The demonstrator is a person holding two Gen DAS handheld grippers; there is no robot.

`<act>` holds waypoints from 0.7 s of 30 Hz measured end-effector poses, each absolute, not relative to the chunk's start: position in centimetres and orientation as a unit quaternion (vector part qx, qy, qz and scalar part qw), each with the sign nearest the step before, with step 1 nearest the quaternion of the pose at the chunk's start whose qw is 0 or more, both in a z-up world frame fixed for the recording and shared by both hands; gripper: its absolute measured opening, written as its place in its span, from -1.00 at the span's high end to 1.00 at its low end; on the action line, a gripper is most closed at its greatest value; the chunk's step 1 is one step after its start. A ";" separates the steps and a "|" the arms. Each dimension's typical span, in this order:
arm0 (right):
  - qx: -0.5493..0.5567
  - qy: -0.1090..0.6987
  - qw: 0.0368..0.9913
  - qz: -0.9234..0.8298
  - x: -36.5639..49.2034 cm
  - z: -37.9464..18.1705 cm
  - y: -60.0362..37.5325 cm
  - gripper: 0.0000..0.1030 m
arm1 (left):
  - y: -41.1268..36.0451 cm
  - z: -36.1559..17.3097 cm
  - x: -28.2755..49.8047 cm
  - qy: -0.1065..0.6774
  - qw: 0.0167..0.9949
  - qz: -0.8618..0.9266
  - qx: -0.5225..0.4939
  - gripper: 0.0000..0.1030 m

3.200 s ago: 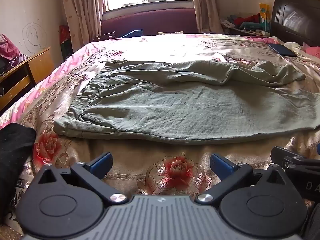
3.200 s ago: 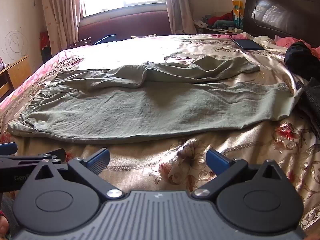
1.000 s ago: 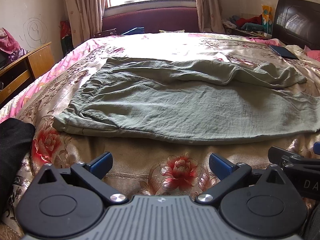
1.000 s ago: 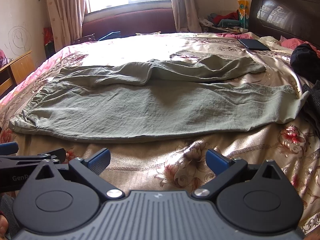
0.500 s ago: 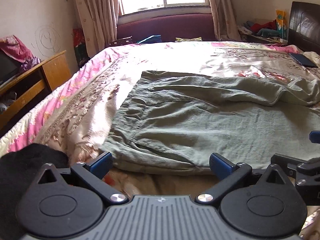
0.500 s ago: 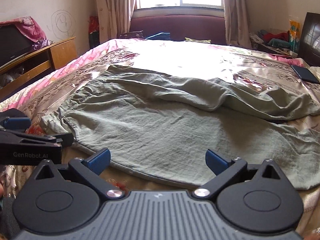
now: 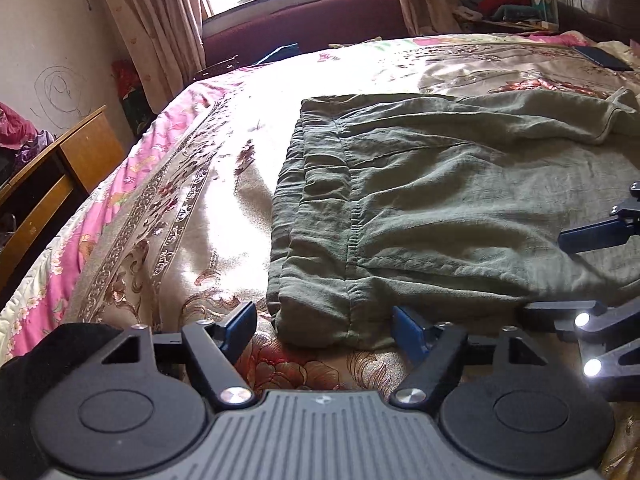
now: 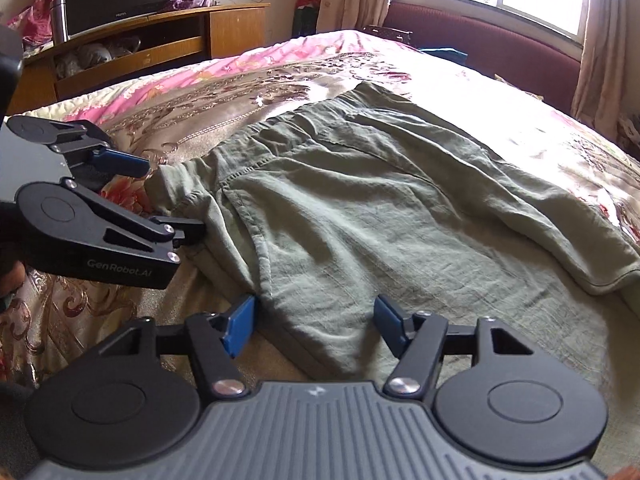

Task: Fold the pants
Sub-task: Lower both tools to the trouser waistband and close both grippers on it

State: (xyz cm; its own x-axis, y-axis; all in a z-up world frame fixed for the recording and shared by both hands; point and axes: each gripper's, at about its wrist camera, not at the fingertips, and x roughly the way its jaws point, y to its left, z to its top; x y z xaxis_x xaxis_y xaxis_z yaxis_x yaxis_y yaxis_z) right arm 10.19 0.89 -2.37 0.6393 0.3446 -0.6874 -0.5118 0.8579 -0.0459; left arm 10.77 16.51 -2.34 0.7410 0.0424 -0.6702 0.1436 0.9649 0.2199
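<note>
Closing since a second ago, both tongs now astride the pants' waistband edge, nothing gripped.

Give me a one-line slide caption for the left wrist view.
Left gripper, jaws closing, straddles the waistband corner of olive-green cotton pants on a floral satin bedspread.

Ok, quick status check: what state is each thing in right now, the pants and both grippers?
pants: spread flat on the bed, unfolded, one leg rumpled across the far side, waistband end nearest.
left gripper: open, has just been closing; waistband corner between its fingers, not yet pinched.
right gripper: open, has just been closing; near edge of the pants between its fingers, not pinched.
bed: made, floral cover.
</note>
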 end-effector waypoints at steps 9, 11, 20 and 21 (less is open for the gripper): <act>-0.132 0.363 0.885 0.259 9.1 -1.9 2.1 0.55 | 19.8 -1.5 10.3 0.384 0.916 -0.107 0.043 0.20; -0.128 0.369 0.883 0.262 9.1 -1.8 2.1 0.60 | 20.4 -1.5 10.0 0.389 0.914 -0.114 0.033 0.22; -0.112 0.415 0.843 0.325 6.1 -0.9 1.6 0.64 | 21.8 -0.6 5.6 0.430 0.890 -0.132 0.074 0.25; -0.103 0.421 0.838 0.331 5.6 -1.0 1.5 0.57 | 21.8 -0.6 5.0 0.434 0.887 -0.130 0.087 0.25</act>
